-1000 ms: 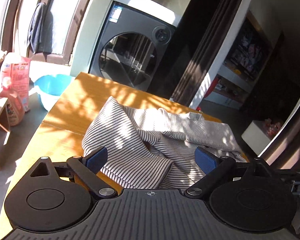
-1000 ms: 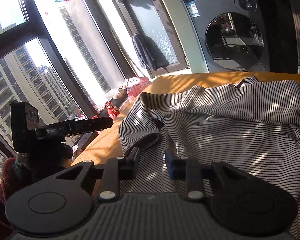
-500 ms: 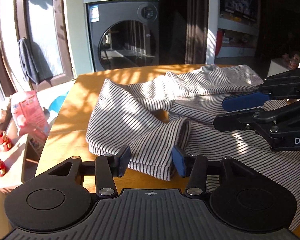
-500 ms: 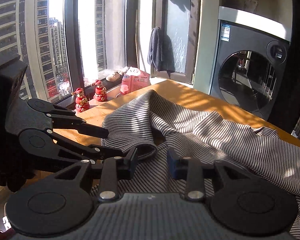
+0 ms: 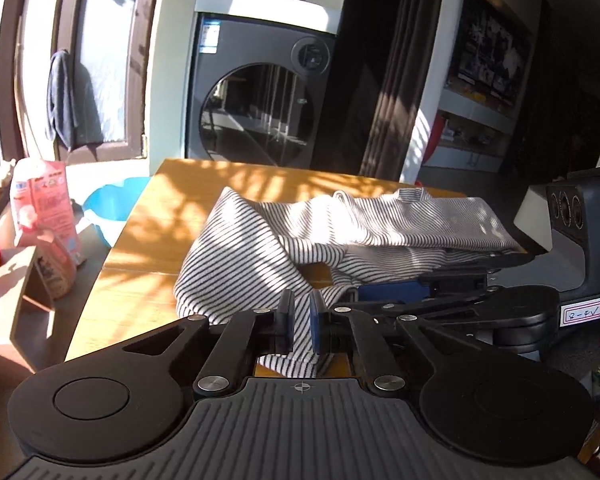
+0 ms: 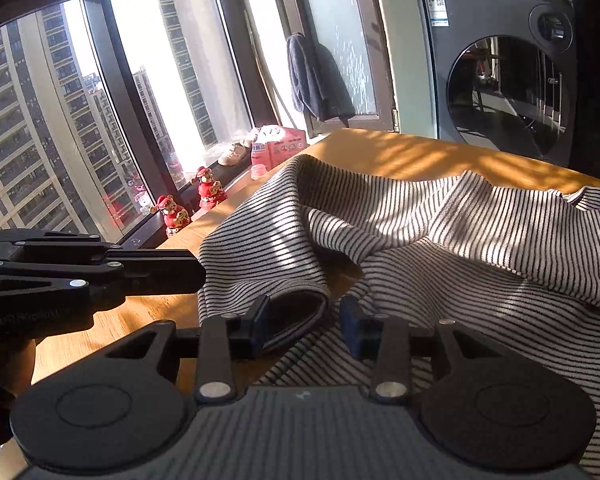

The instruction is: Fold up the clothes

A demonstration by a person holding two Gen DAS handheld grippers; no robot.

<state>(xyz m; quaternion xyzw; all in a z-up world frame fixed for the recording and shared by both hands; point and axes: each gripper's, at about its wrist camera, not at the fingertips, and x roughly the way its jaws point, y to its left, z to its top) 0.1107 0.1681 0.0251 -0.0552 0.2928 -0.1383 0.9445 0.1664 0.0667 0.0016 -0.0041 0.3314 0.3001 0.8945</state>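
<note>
On the left I have the left gripper (image 5: 300, 322) closed on the near hem of the striped shirt (image 5: 260, 256), and the cloth is pinched tight between its two blue pads. The shirt lies on the wooden desk (image 5: 140, 264), crumpled, with one sleeve thrown across the body and the collar at the far side. To the right of it, my right gripper (image 6: 303, 322) stands at the sleeve cuff (image 6: 296, 312); its jaws are opening now, the cuff sits between them, and the right pad does not press the cloth, so I think it holds nothing.

By my judgement the folding is only at the beginning. The shirt is not yet spread flat, no clean fold is seen, and the sleeves and the body are all left to do. I would first need a second grip before I can pull the cloth straight.

Around the desk, from the left: small red figurines (image 6: 172, 216) and a pink package (image 6: 278, 148) on the window sill, a blue basin (image 5: 114, 208) below the desk edge, a dark towel (image 6: 316, 80) hanging at the door, and a washing machine (image 5: 260, 96) behind the far end. None of these lies on the shirt. What can disturb me is that the two grippers are very near each other, and the strong patches of sun and shadow make the cloth edges hard to read
</note>
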